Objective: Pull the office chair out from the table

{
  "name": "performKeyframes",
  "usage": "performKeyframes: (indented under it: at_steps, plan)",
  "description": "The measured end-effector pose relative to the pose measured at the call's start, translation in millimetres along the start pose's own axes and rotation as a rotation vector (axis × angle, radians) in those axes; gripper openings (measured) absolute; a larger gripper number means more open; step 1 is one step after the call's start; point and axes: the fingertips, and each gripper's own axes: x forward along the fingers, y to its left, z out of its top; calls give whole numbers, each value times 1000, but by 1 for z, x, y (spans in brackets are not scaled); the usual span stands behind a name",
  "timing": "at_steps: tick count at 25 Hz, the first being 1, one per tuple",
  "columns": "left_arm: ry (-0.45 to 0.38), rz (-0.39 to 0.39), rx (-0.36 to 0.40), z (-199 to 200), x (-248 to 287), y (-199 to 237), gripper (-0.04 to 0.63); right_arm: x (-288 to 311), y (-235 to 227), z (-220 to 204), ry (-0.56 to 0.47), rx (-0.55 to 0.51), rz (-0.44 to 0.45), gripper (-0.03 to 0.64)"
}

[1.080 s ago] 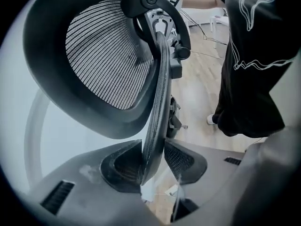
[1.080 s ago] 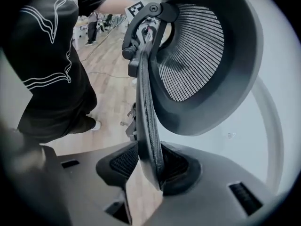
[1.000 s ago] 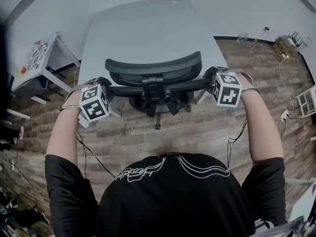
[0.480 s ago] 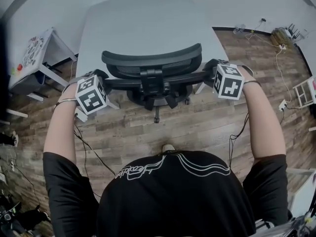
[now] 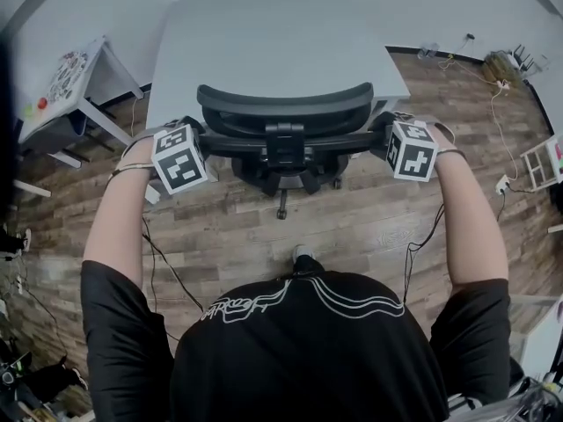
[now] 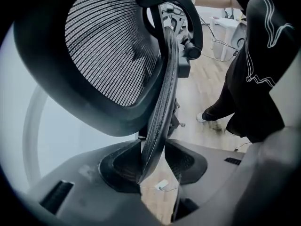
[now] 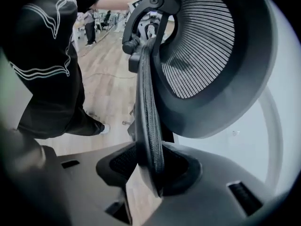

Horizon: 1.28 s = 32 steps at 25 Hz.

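The black mesh office chair [image 5: 286, 139] stands at the front edge of the grey table [image 5: 273, 42], its headrest [image 5: 286, 104] over the table's rim. My left gripper [image 5: 195, 141] is shut on the left end of the backrest's top edge, my right gripper [image 5: 387, 136] on the right end. In the left gripper view the backrest rim [image 6: 160, 102] runs edge-on between the jaws of the left gripper [image 6: 153, 166], with the headrest [image 6: 108, 55] above it. In the right gripper view the backrest rim [image 7: 148, 107] sits the same way in the right gripper [image 7: 150, 166].
A small white side table [image 5: 70, 95] with colourful items stands at the left. Cables [image 5: 422, 236] trail over the wooden floor, and a white rack [image 5: 545, 174] is at the right. The person's foot [image 5: 302, 255] is just behind the chair's base [image 5: 281, 209].
Both grippers and the chair have come a little away from the table toward the person. A foot has appeared on the floor behind the chair.
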Motion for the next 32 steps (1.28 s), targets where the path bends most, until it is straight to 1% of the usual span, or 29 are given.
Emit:
performKeyframes:
  at_steps: [2,4,11,16,18,20,22,28,32]
  plan:
    - [-15,5,1,-3,-6,-12,150,0,12,2,39,-30,-42,153]
    - [-23,14,3,-8,-12,-22,152,-3,23,6,47,-36,-65,152]
    - [-26,28,13,-23,-31,-62,152,-18,62,21,57,-26,-116,153]
    - [-15,21,3,-29,-44,-92,152,-29,90,27,59,-19,-128,153]
    - [-12,45,9,-41,-48,-109,152,-31,109,38,56,-21,-144,154]
    - [-24,74,15,-59,-50,-131,152,-30,135,53,56,-19,-156,154]
    - [-36,87,20,-70,-55,-145,155,-34,154,63,59,-14,-156,153]
    - [-39,26,34,-73,-78,-153,155,-55,166,73,59,7,-124,154]
    - [-50,2,48,-73,-97,-154,155,-73,167,80,48,18,-113,155]
